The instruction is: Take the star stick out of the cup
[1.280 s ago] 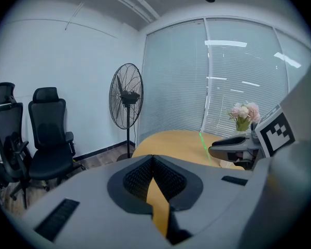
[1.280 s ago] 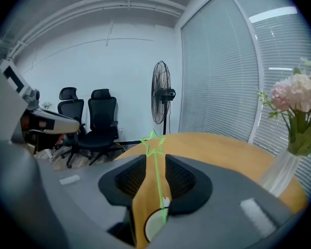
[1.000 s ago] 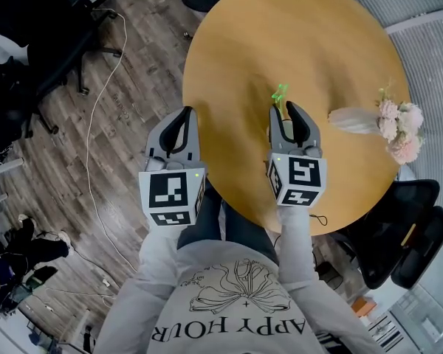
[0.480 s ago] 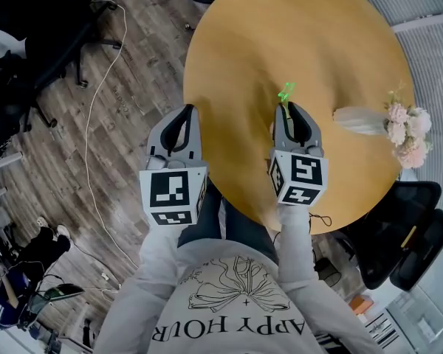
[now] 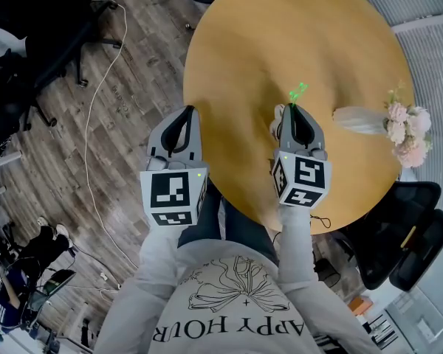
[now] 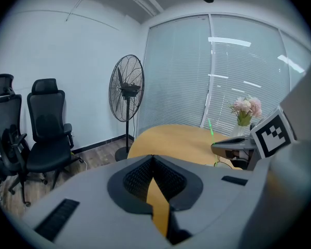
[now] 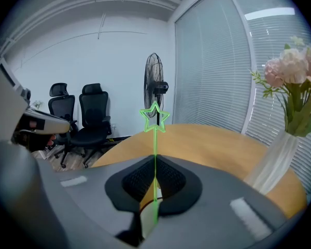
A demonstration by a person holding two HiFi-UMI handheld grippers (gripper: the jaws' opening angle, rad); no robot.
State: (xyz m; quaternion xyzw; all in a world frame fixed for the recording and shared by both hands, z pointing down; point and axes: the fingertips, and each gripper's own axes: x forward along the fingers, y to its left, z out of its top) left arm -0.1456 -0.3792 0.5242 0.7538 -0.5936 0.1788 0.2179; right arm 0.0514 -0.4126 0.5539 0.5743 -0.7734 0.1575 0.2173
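A thin green star stick (image 5: 297, 92) rises between the jaws of my right gripper (image 5: 292, 109), over the near part of the round wooden table (image 5: 280, 35). Those jaws are closing, and the pads meet on the stick's shaft. In the right gripper view the star (image 7: 154, 117) stands upright above the right gripper (image 7: 154, 162). The cup is almost hidden under that gripper; only a pale edge (image 5: 278, 114) shows at its left. My left gripper (image 5: 186, 113) hangs at the table's left edge, shut and holding nothing; its pads (image 6: 140, 178) meet.
A white vase (image 5: 358, 120) of pink flowers (image 5: 402, 135) stands at the table's right edge, close to my right gripper. A pedestal fan (image 6: 127, 87) and black office chairs (image 6: 46, 128) stand on the wooden floor beyond the table. A cable (image 5: 96, 116) runs across the floor at left.
My right gripper's jaws have closed round the stick. The star has shifted to the right and slightly farther from me. The left gripper has hardly moved.
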